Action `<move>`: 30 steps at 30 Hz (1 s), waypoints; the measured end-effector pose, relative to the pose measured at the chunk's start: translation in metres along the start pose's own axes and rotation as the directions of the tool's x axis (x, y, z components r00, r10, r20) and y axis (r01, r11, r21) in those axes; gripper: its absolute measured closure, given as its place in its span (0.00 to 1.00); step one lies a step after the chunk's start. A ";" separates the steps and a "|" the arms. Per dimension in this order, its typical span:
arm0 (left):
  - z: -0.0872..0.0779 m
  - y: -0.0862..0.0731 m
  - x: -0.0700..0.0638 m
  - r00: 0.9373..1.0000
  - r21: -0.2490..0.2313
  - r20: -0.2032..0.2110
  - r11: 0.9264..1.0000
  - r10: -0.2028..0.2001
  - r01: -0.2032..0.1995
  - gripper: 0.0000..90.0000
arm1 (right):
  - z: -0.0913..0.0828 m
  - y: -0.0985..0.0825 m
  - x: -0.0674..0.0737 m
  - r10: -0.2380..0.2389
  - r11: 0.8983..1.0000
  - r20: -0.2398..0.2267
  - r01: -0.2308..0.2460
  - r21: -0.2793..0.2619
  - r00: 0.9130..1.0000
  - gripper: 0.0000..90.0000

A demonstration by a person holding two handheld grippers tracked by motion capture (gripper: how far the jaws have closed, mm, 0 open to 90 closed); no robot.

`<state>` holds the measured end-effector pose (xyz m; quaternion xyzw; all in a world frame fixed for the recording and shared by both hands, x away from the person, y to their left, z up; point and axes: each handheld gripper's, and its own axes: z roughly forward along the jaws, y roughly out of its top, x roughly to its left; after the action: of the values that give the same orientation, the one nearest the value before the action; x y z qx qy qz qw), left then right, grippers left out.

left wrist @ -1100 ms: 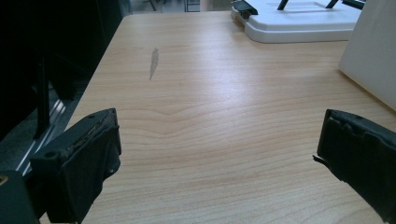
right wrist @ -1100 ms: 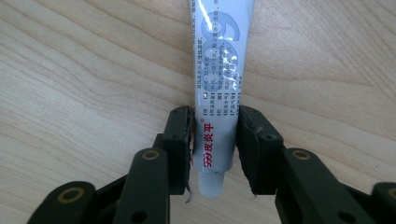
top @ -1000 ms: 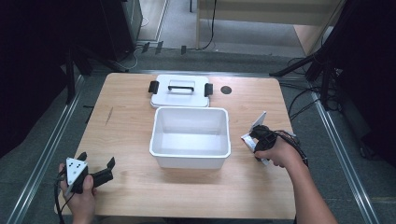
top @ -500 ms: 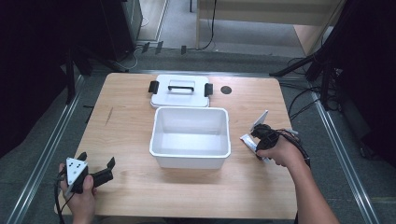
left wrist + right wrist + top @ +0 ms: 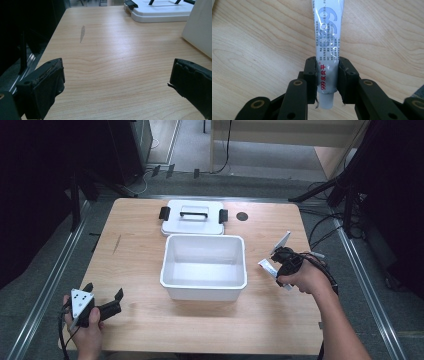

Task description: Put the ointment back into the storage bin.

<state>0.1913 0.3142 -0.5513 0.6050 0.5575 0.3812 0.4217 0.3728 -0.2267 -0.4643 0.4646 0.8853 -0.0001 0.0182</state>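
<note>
My right gripper (image 5: 327, 72) is shut on a white ointment tube (image 5: 328, 37) with red and blue print, near its capped end. The tube's flat end sticks out past the pads, over bare wood. From above, this gripper (image 5: 282, 254) hangs at the table's right side, just right of the white tub (image 5: 204, 282), with the tube (image 5: 281, 242) pointing up and away. My left gripper (image 5: 104, 290) lies at the front left corner of the table. It (image 5: 116, 82) stands open, jaws wide apart, with nothing but wood between them.
The white tub sits mid-table and looks empty. Behind it lies its white lid (image 5: 192, 222) with a black handle and side clips. A dark round hole (image 5: 242, 216) is in the tabletop beside the lid. From the left gripper view, the lid (image 5: 160, 12) and tub wall (image 5: 200, 27) are ahead to the right.
The right gripper has lifted a little with the tube in it. The left hand and its gripper have stayed put.
</note>
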 end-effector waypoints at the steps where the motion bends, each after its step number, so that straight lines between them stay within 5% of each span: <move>1: 0.000 0.000 0.000 1.000 0.000 0.001 1.000 0.000 0.000 0.00 | -0.003 0.000 0.000 0.006 1.000 0.003 -0.006 -0.001 1.000 0.80; 30: 0.000 0.000 0.000 1.000 0.001 0.002 1.000 -0.001 0.001 0.00 | -0.076 0.025 0.014 -0.029 0.998 0.008 0.029 -0.058 1.000 0.80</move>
<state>0.1915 0.3144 -0.5514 0.6052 0.5575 0.3803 0.4222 0.3829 -0.1994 -0.3883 0.4510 0.8915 0.0234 0.0350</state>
